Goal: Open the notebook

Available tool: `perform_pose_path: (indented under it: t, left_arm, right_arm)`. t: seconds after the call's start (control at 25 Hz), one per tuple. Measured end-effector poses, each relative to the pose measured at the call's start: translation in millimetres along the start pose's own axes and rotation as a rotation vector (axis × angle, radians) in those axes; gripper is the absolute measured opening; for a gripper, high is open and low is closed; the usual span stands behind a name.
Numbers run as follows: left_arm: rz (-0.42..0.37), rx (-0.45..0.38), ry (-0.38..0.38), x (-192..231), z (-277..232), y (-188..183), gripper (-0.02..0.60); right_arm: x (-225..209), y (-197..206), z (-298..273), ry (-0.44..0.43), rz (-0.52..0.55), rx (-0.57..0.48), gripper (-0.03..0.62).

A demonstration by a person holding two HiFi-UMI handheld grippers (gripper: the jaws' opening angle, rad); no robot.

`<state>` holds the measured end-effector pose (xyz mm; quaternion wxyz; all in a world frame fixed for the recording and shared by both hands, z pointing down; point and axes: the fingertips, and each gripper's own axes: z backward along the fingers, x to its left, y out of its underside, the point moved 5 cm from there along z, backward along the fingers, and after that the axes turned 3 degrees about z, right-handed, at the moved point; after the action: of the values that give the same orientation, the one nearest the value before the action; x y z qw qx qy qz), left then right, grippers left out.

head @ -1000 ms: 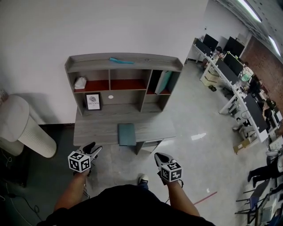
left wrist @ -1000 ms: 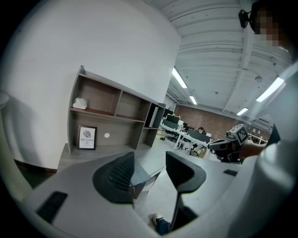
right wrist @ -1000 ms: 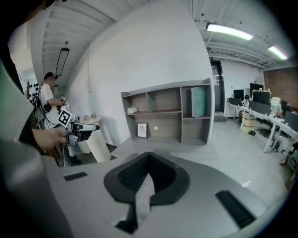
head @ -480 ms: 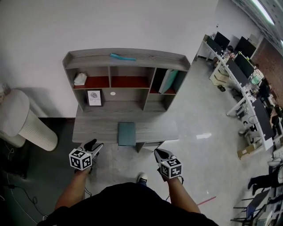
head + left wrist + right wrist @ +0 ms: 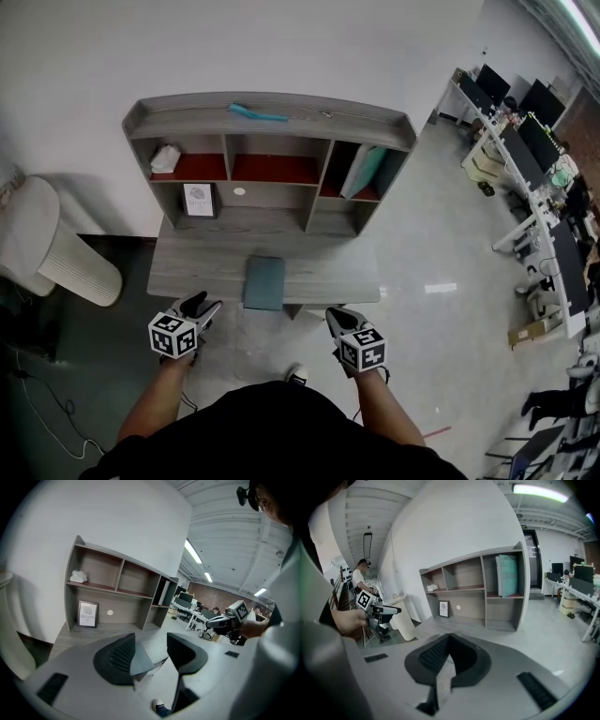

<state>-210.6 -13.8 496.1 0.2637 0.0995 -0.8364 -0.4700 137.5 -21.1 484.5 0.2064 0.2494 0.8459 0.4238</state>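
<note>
The notebook (image 5: 264,282) lies closed at the front edge of the desk (image 5: 187,272), apart from both grippers. The left gripper view shows only a corner of it behind the spread, empty jaws of the left gripper (image 5: 201,305). The right gripper (image 5: 336,317) has its jaws pressed together, and its view shows no clear notebook.

Grey desk (image 5: 187,270) bears a hutch (image 5: 178,106): framed print (image 5: 197,200) lower left, white cloth (image 5: 165,157) upper-left bay, teal book (image 5: 366,171) right bay, teal item (image 5: 256,113) on top; white ribbed cylinder (image 5: 56,258) alongside
</note>
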Motion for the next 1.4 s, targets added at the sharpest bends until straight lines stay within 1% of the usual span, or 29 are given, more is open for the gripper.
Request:
perform_pose_path:
  t: [0.28,0.44,0.64,0.84,1.0,1.16,1.4]
  left_arm:
    - [0.007,-0.02,-0.042,-7.1,-27.2,-15.2,0.218]
    - [0.021,-0.019,-0.078,-11.5,-36.6,-14.2,0.218]
    - [0.034,-0.021,-0.118,-19.3,-48.7,-13.3,0.218]
    - [0.047,-0.015,-0.148,-30.7,-62.2,-10.8,0.218]
    - [0.055,-0.004,-0.158,-42.5,-74.9,-8.0,0.218]
    - [0.045,0.006,-0.172,-52.2,-79.8,-8.0,0.218]
    - [0.039,0.019,-0.172,-63.6,-87.5,-0.1,0.218]
  right_arm:
    - [-30.9,-9.5,-18.8,-0.06,0.027,0.026,0.0]
    - [-49.2,-13.8,-27.2,-0.095,0.045,0.035,0.0]
    - [-68.8,-12.6,-40.2,-0.146,0.033,0.04,0.0]
    - [-85.4,-14.2,-44.3,-0.179,0.076,0.048,0.0]
    - [-99.0,-10.8,-42.0,-0.2,0.083,0.064,0.0]
    - [-106.2,-7.8,-40.5,-0.222,0.089,0.073,0.0]
    - [-115.3,-4.0,-34.0,-0.224,0.083,0.075,0.0]
